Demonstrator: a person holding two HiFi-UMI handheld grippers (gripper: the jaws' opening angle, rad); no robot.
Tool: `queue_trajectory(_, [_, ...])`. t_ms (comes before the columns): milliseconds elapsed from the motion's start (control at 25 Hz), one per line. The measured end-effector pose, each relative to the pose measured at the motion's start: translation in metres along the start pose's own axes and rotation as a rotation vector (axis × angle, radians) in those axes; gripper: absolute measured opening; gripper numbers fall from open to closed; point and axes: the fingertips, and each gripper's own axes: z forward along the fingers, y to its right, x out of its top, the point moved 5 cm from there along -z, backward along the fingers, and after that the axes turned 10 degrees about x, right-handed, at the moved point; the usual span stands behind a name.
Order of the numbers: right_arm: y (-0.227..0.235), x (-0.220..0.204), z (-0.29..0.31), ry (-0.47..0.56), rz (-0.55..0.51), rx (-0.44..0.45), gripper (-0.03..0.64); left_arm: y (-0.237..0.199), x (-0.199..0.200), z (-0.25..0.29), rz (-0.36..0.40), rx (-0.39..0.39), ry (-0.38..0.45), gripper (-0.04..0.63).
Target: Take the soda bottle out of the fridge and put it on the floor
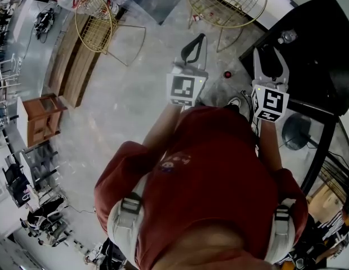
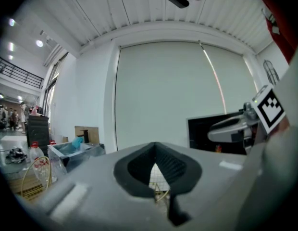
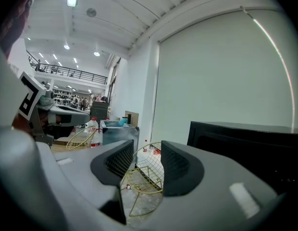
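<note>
Inside the black fridge (image 1: 315, 44) at the right is, I judge, where the soda bottle stands; no view shows it, and I cannot make out a door or handle on the dark box. Nearest to it is the right gripper (image 3: 146, 153), held about level with its jaws well apart and nothing between them; only a wire chair (image 3: 144, 177) shows through the gap, far beyond. Beside it the left gripper (image 2: 155, 148) has its jaw tips brought together on nothing. Both point past the fridge's near corner toward the chair, above bare floor (image 1: 135, 94). The step in hand looks like the approach, with the task barely begun. To do it well, turn both grippers toward the fridge's front and find the door's free edge before reaching. Hook that edge with the closed left gripper and swing the door fully clear, keeping the right one spread for the bottle. Take the bottle round its body, not its cap, keep it upright, and lower it until its base rests flat on open floor, away from the chair legs.
</note>
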Motion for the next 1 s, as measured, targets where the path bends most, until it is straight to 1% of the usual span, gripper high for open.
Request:
queue_trajectory(240, [-0.005, -0.004, -0.003, -0.007, 0.002, 0.008, 0.176, 0.005, -0.002, -0.004, 0.008, -0.018, -0.005, 0.000])
queue_trajectory(320, [-0.007, -0.006, -0.003, -0.008, 0.007, 0.008, 0.141, 0.006, -0.002, -0.005, 0.004, -0.024, 0.001, 0.000])
queue_trajectory(480, [-0.007, -0.005, -0.006, -0.010, 0.005, -0.001, 0.129, 0.009, 0.001, -0.006, 0.008, -0.037, 0.002, 0.000])
queue_trajectory(760, [-0.006, -0.006, -0.009, 0.008, 0.031, 0.000, 0.016, 0.012, 0.002, -0.007, 0.005, -0.047, 0.009, 0.000])
queue_trajectory(840, [-0.007, -0.007, -0.008, 0.007, 0.040, 0.008, 0.002, 0.012, 0.002, -0.007, 0.004, -0.048, 0.008, 0.000])
queue_trajectory(1000, [-0.011, -0.007, -0.007, 0.006, 0.035, 0.009, 0.002, 0.011, 0.003, -0.011, 0.003, -0.049, 0.011, 0.000])
